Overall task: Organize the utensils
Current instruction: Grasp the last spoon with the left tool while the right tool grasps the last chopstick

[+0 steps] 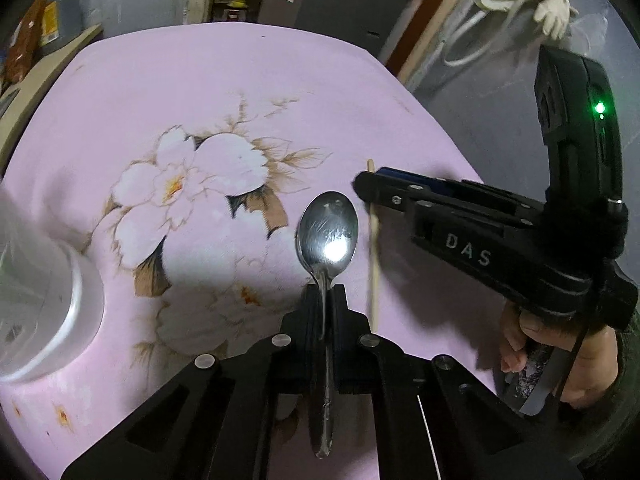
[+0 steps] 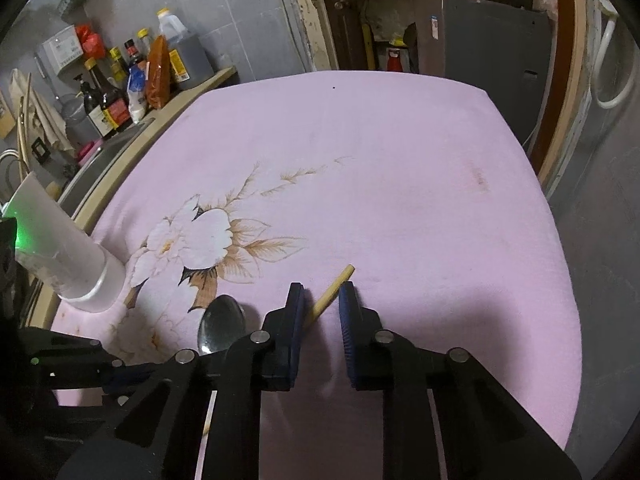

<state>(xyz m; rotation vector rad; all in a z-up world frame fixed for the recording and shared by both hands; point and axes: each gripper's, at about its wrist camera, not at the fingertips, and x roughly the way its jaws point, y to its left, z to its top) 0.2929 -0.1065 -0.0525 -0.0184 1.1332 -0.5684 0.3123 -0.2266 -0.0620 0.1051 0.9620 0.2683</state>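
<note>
The left tool (image 1: 323, 294) is clamped on the spoon (image 1: 326, 236) by its neck, bowl pointing forward. The right tool (image 2: 320, 300) stands open, straddling the chopstick (image 2: 332, 291) on the pink-clothed counter (image 2: 400, 184) — its length crosses the gap diagonally, nearer the right hand. The white cup (image 2: 80, 264) sits far left.

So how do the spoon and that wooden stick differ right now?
The spoon is shiny metal with a broad bowl; the chopstick is plain thin wood. The left tongs are shut on the spoon's handle, while the right tongs stand open around the chopstick, not gripping it. Both sit over the pink flowered cloth.
</note>
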